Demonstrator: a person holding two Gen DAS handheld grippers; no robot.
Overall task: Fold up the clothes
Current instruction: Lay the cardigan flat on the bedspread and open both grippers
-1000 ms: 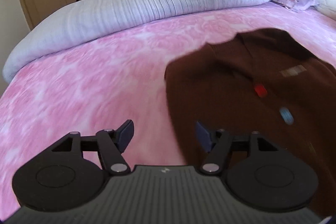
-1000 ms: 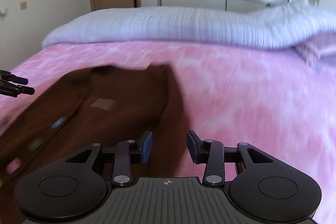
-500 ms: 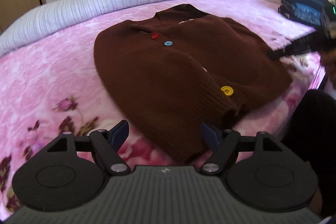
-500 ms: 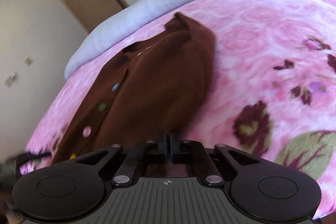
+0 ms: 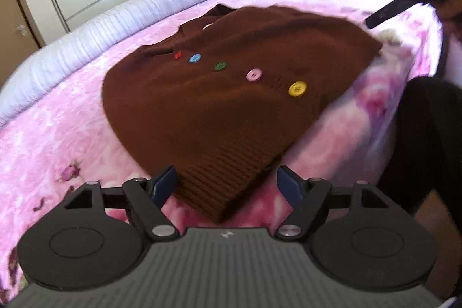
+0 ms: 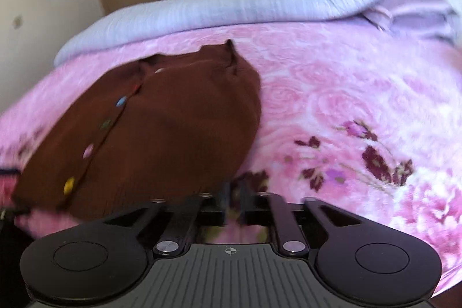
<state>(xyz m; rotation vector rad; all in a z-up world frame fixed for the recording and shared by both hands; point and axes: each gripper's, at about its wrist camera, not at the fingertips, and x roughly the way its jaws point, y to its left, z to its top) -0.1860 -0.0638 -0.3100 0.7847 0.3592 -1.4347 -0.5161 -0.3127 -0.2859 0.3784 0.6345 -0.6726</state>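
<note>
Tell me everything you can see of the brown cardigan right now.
The brown cardigan is a knitted piece with a ribbed hem, lying front up and spread on the pink floral blanket near the bed's edge. It is buttoned with five buttons: red, blue, green, pink, yellow. The open left gripper straddles its hem corner; the right gripper is nearly shut at the opposite edge, its grip unclear.

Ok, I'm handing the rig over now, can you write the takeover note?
Left gripper: open, fingers straddling the brown cardigan at its near hem corner, not gripping.
Right gripper: nearly closed at the opposite lower corner; too blurred to tell if it grips.
Cardigan: buttoned, spread front-up on the pink blanket, near the bed edge.
Done: laid out. Left: all folds.
</note>
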